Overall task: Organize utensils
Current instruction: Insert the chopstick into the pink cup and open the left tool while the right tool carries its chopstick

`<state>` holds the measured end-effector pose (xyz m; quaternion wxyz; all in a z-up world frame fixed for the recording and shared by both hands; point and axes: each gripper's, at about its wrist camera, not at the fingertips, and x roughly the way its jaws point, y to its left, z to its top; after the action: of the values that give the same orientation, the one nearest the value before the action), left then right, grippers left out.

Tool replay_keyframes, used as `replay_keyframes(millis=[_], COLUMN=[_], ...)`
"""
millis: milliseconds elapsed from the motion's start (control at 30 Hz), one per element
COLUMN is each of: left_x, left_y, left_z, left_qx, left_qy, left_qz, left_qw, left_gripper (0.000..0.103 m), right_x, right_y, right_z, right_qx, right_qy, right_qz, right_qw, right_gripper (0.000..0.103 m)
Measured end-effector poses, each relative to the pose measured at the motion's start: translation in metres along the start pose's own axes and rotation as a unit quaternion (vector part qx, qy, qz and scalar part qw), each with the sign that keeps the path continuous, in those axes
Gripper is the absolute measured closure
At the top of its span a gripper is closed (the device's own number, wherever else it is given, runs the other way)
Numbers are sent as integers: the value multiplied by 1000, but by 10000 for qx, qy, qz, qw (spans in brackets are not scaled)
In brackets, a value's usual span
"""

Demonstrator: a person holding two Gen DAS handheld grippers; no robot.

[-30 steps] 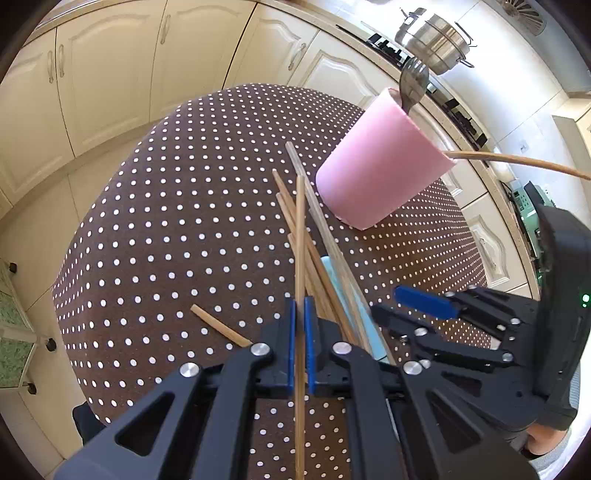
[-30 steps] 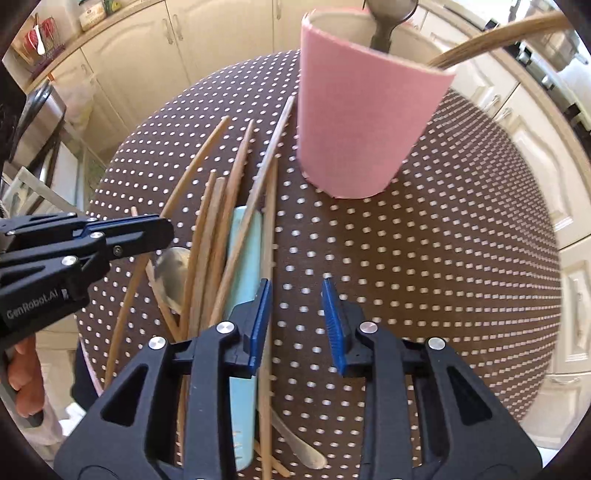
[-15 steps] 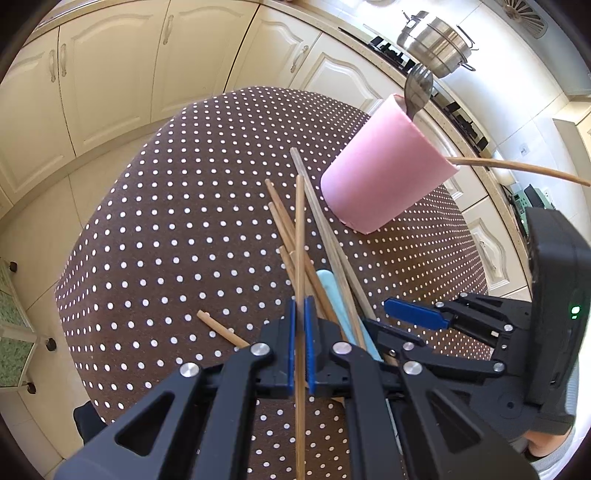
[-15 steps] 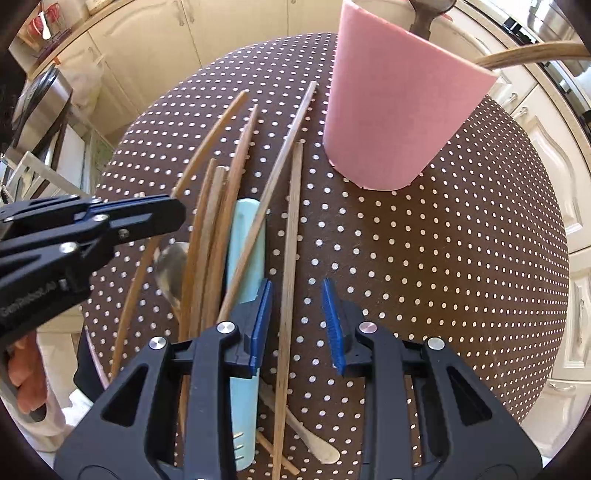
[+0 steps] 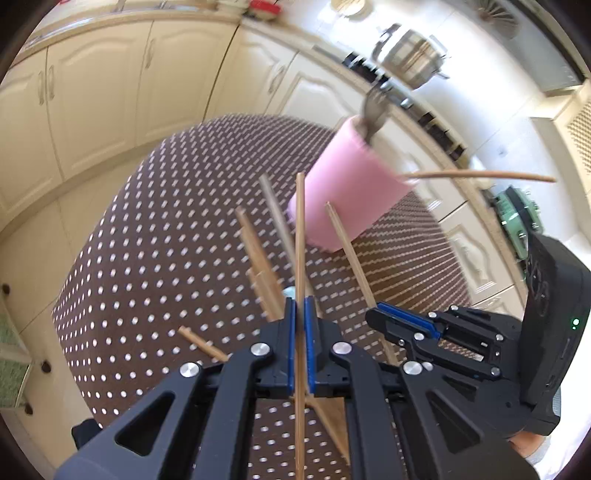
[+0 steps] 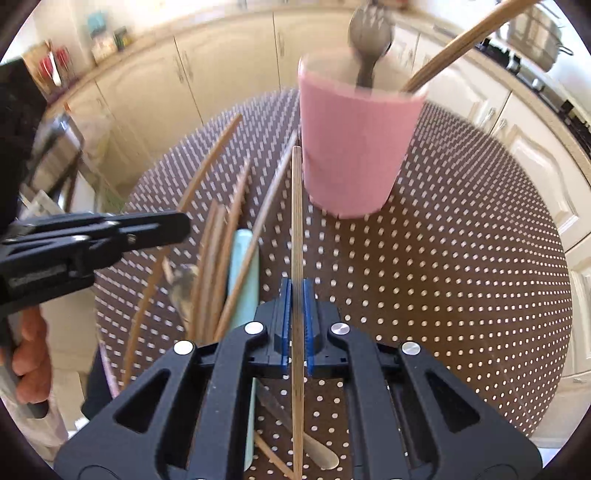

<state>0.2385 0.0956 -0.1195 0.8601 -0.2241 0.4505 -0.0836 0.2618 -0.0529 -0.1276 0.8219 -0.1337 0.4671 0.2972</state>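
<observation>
With each claw clamped on its own chopstick, I judged a steady lift toward the far pink cup wisest, tips first.

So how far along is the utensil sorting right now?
Done: a fork and a stick stand in the pink cup. In hand: each tongs, left and right, grips one chopstick. Left: several sticks and a spoon on the table.
</observation>
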Motion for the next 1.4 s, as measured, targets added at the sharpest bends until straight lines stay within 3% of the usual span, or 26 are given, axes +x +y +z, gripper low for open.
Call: replay_keyframes(millis=[100, 233, 433, 633, 900, 1033, 1167, 1400], left_x=[-14, -35, -56, -60, -56, -50, -38, -16], left_y=[-13, -30, -59, -84, -100, -100, -102, -92], left_z=[4, 11, 39, 75, 110, 120, 126, 124], left_qx=[158, 367, 741, 919, 1016, 937, 1003, 957], left_qy=[-289, -775, -1619, -2484, -3446, -3680, -3842, -3726], left_qz=[-165, -355, -656, -799, -665, -657, -507, -409], left_qw=[9993, 9957, 9818, 9610, 9309, 9228, 9164, 9221], left_gripper=[98, 98, 98, 98, 98, 98, 98, 98], right_x=[-28, -69, -106, -104, -103, -105, -105, -92], right_y=[-3, -5, -21, -28, -65, -74, -73, -68], right_z=[-3, -1, 12, 37, 70, 80, 82, 80], right_qx=[104, 124, 425, 529, 903, 997, 1028, 909], right_qy=[-617, -1616, -3079, -4050, -4786, -5066, -5224, -5205], right_qz=[172, 317, 311, 103, -81, -156, -193, -320], right_qw=[9979, 9863, 9500, 9127, 8733, 8562, 8463, 8484], right_gripper=[97, 97, 96, 96, 96, 96, 96, 96])
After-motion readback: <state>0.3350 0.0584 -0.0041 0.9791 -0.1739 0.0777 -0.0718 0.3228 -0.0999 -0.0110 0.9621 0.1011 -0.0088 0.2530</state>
